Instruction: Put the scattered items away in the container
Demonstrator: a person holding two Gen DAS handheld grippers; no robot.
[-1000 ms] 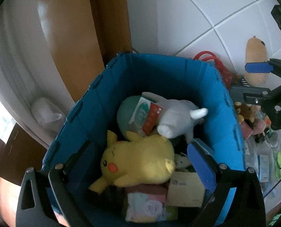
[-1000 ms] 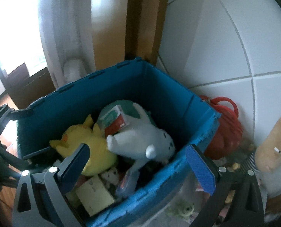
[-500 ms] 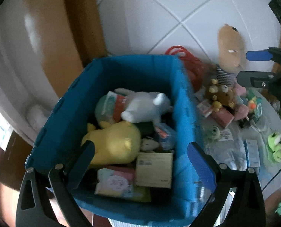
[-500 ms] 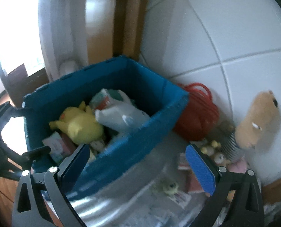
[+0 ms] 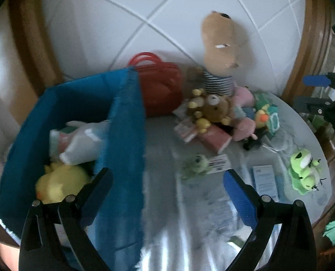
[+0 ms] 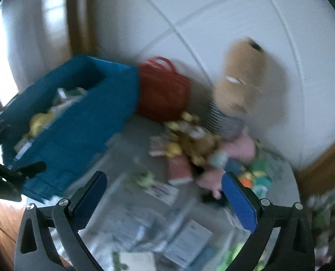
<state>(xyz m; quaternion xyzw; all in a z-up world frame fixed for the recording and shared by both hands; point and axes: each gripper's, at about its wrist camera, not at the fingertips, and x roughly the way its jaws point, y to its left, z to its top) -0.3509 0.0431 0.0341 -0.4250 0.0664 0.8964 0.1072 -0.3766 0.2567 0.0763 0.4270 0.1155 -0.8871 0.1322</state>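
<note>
Left of the left hand-held gripper [image 5: 167,180], blue container [image 5: 124,140].

The blue bin [image 5: 124,140] stands at the left of the table, open-topped, holding a yellow plush [image 5: 61,184] and a white plush [image 5: 84,141]. To its right, against the wall, a tan plush in a striped shirt [image 5: 219,52] stands upright. Before it lie a brown bear [image 5: 214,108], a pink plush [image 5: 244,128] and a pink box [image 5: 214,137]. Nearer lie a small green plush [image 5: 195,163], a frog plush [image 5: 303,171] and a white-blue box [image 5: 265,181].
</note>
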